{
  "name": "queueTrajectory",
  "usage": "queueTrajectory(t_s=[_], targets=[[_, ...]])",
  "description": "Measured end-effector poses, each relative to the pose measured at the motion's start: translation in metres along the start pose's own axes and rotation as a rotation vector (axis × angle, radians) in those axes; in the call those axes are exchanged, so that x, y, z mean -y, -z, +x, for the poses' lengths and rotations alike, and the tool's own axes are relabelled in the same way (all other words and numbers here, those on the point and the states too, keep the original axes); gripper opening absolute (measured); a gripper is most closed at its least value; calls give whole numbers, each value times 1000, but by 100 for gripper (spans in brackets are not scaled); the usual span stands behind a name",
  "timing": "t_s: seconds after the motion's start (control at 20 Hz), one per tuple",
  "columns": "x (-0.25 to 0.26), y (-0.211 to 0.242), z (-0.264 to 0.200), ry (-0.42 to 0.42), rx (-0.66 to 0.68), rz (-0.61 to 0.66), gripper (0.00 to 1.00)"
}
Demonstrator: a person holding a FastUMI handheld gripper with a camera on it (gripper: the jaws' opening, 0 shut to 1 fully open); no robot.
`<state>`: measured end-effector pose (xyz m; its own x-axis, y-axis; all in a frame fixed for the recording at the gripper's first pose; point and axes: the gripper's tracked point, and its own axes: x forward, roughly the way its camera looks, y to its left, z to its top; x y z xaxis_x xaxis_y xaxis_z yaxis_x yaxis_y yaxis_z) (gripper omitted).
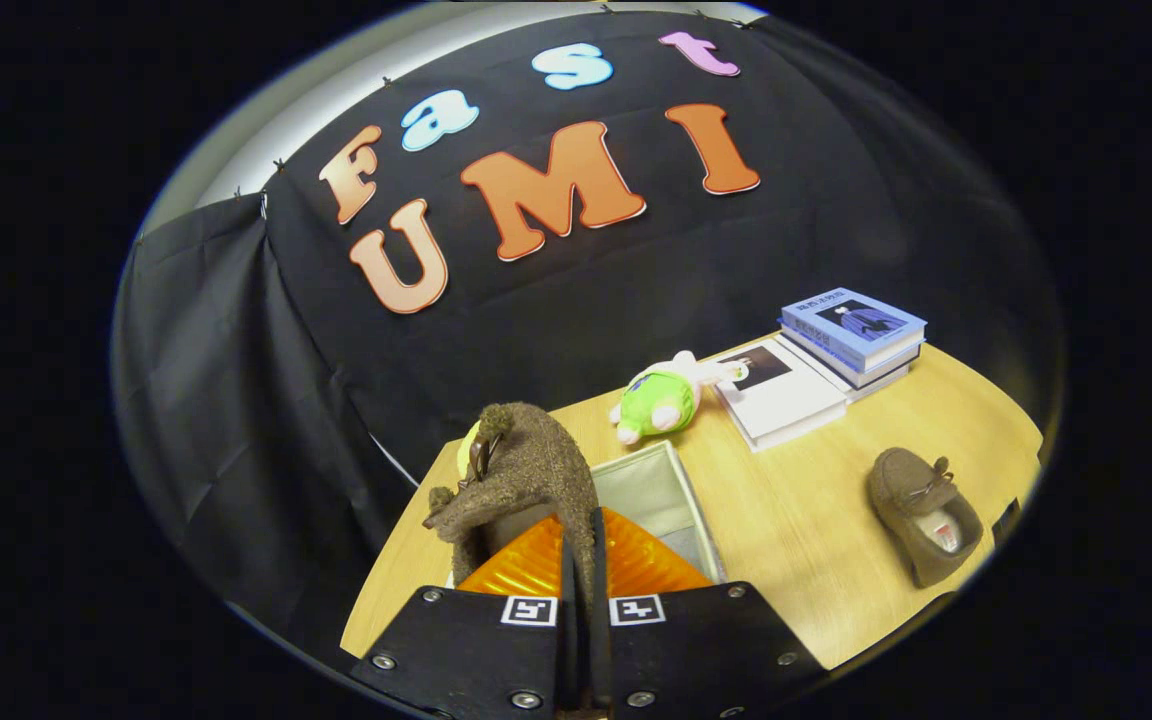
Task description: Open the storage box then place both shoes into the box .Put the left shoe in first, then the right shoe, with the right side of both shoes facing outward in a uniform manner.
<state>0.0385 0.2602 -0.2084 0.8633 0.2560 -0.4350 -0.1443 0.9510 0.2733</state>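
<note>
Clamping a brown shoe (pixel 526 480) (heel wall pinched), the gripper (pixel 584 560) holds it above the open storage box (pixel 681 490).

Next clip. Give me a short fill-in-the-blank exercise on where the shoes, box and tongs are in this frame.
1. The tongs are shut on a brown ____.
2. The held shoe hangs above the open ____.
3. The second shoe lies on the ____, away from the storage box.
4. The green plush toy lies beside the ____.

Missing words: shoe; storage box; table; books
</note>
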Motion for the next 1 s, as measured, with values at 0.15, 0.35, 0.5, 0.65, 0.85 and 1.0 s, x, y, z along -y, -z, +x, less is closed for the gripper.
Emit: queueTrajectory(t_s=[0.15, 0.35, 0.5, 0.65, 0.85, 1.0], targets=[[-9, 21, 11, 13, -32, 6, 5], [-17, 38, 23, 42, -57, -34, 5], [-25, 45, 23, 42, -68, -61, 8], [-40, 48, 17, -9, -83, -70, 24], [-41, 37, 7, -20, -51, -130, 78], [-31, 32, -2, -26, -38, -151, 98]])
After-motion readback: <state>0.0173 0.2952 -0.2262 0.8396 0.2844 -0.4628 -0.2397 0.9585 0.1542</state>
